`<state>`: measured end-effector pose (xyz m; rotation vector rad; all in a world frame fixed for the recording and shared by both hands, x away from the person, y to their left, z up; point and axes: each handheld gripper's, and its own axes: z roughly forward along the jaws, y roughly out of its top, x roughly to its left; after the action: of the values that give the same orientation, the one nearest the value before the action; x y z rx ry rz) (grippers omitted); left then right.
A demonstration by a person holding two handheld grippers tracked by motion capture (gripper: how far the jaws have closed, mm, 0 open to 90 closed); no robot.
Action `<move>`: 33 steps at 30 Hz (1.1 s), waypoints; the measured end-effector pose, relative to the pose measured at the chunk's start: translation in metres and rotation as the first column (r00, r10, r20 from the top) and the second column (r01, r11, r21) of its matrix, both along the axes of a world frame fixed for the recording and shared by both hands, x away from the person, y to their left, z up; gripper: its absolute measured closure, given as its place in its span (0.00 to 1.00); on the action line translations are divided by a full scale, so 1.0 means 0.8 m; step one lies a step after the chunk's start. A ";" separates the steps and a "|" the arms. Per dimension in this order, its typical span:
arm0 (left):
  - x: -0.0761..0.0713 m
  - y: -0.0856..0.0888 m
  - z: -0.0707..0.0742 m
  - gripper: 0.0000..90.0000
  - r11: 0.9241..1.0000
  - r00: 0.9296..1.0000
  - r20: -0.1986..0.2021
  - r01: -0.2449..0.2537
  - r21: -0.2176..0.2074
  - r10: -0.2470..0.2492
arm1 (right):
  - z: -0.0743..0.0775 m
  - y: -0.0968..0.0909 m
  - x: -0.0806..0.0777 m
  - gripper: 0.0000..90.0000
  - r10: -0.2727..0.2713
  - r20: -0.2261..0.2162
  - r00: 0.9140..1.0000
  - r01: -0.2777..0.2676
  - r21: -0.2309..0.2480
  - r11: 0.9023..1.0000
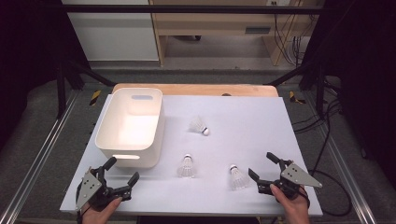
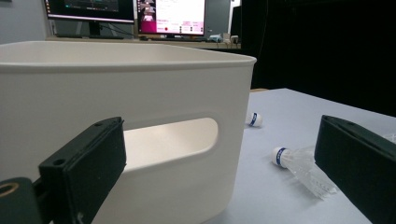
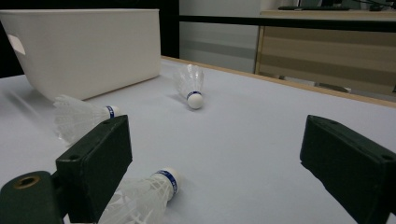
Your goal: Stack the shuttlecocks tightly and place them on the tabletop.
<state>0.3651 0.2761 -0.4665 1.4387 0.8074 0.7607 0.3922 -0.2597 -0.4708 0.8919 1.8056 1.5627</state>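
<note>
Both my grippers, left gripper (image 1: 122, 171) and right gripper (image 1: 263, 165), jaws apart, empty. Likely next: right takes near-right shuttlecock (image 1: 238, 177) by cork, gently, then white bin (image 1: 105, 123) far left.

No legible text (monitors (image 2: 170, 16) too blurry)

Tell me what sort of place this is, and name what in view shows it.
Probably a lab or research workspace set up for recording. A white-covered table stands inside a black metal frame, cables hang by a wooden bench behind, and lit computer monitors stand beyond the white bin.
</note>
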 end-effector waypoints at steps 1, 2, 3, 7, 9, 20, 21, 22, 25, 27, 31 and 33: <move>0.000 0.000 0.000 0.03 1.000 1.000 -0.002 -0.002 0.004 0.002 | 0.000 0.000 0.000 0.10 -0.002 -0.004 1.000 0.002 0.003 1.000; -0.001 -0.001 0.000 0.03 1.000 1.000 -0.005 -0.003 0.005 0.003 | 0.000 -0.001 0.000 0.10 -0.002 -0.006 1.000 0.002 0.004 1.000; -0.002 -0.001 0.000 0.03 1.000 1.000 -0.008 -0.004 0.003 0.004 | -0.001 -0.001 0.001 0.10 -0.005 -0.006 1.000 0.005 0.006 1.000; -0.005 -0.005 0.000 0.03 1.000 1.000 -0.018 0.005 0.007 -0.005 | 0.000 0.001 0.001 0.08 -0.014 -0.012 1.000 0.014 0.008 1.000; -0.007 -0.010 0.000 0.03 1.000 0.999 -0.028 0.014 0.009 -0.014 | 0.001 0.002 0.001 0.08 -0.015 -0.008 1.000 0.015 0.002 1.000; -0.017 -0.053 0.007 0.06 0.995 0.996 -0.051 0.082 0.051 -0.080 | 0.000 0.006 -0.004 0.08 -0.011 -0.018 1.000 0.011 -0.030 0.999; -0.018 -0.059 0.007 0.06 0.995 0.995 -0.059 0.088 0.051 -0.085 | 0.000 0.005 -0.005 0.08 -0.013 -0.018 1.000 0.013 -0.028 1.000; -0.020 -0.069 0.007 0.10 0.994 0.994 -0.075 0.088 0.062 -0.084 | 0.000 0.002 -0.006 0.08 -0.018 -0.008 1.000 0.018 -0.029 0.999; -0.020 -0.078 0.006 0.15 0.992 0.990 -0.097 0.104 0.067 -0.097 | 0.002 -0.002 -0.007 0.08 -0.028 -0.006 1.000 0.028 -0.018 0.999; -0.021 -0.086 0.005 0.19 0.989 0.987 -0.108 0.129 0.076 -0.121 | 0.002 -0.004 -0.007 0.08 -0.034 -0.003 0.999 0.034 -0.020 0.999; -0.025 -0.096 0.004 0.31 0.985 0.983 -0.139 0.133 0.106 -0.118 | 0.001 -0.006 -0.004 0.08 -0.044 -0.009 0.999 0.044 -0.001 0.999; -0.027 -0.099 0.004 0.41 0.984 0.982 -0.147 0.135 0.112 -0.118 | 0.001 -0.006 -0.004 0.08 -0.044 -0.013 0.999 0.044 0.001 0.999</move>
<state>0.3435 0.1965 -0.4631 1.6514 0.7784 0.6253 0.3893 -0.2644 -0.4700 0.9382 1.7814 1.5345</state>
